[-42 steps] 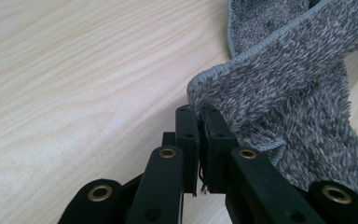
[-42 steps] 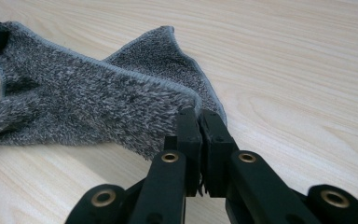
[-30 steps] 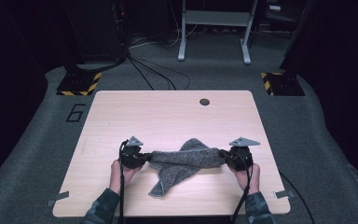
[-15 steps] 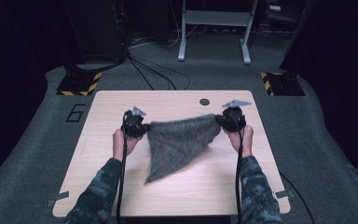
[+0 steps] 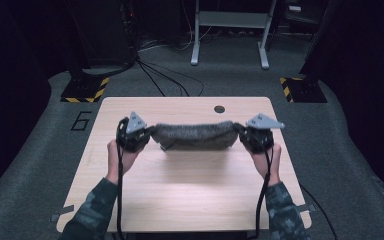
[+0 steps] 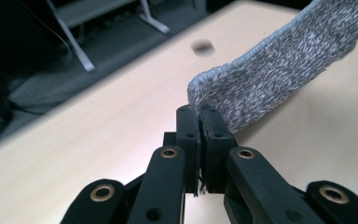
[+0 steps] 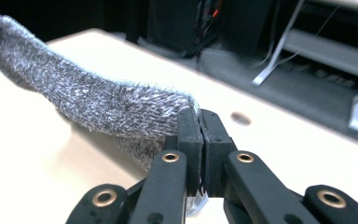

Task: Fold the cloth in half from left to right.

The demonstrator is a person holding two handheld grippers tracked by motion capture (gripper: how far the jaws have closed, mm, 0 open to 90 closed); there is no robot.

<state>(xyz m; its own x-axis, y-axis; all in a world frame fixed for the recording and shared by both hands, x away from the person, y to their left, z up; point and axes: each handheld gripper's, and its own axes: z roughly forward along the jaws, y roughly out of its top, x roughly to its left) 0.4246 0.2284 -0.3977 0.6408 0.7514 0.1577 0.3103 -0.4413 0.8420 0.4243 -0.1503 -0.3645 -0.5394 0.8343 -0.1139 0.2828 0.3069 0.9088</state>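
A grey knitted cloth [image 5: 195, 135] hangs stretched between my two grippers above the middle of the wooden table [image 5: 190, 200]. My left gripper [image 5: 146, 134] is shut on the cloth's left corner. In the left gripper view the jaws pinch the cloth [image 6: 279, 70] at its hemmed edge, left gripper [image 6: 201, 114]. My right gripper [image 5: 240, 132] is shut on the right corner. The right gripper view has the cloth [image 7: 88, 100] running away to the left from the right gripper [image 7: 199, 116]. The cloth's lower part sags in a bunched fold just over the tabletop.
A round cable hole [image 5: 219, 108] lies near the table's far edge. On the floor beyond it are cables [image 5: 160, 75], a metal stand [image 5: 230, 30] and yellow-black striped blocks [image 5: 85, 90] at both far corners.
Both grippers have lifted the cloth off the table and carried it away from the person. It hung open like a sheet half a second ago; it now sags as a low, bunched band.
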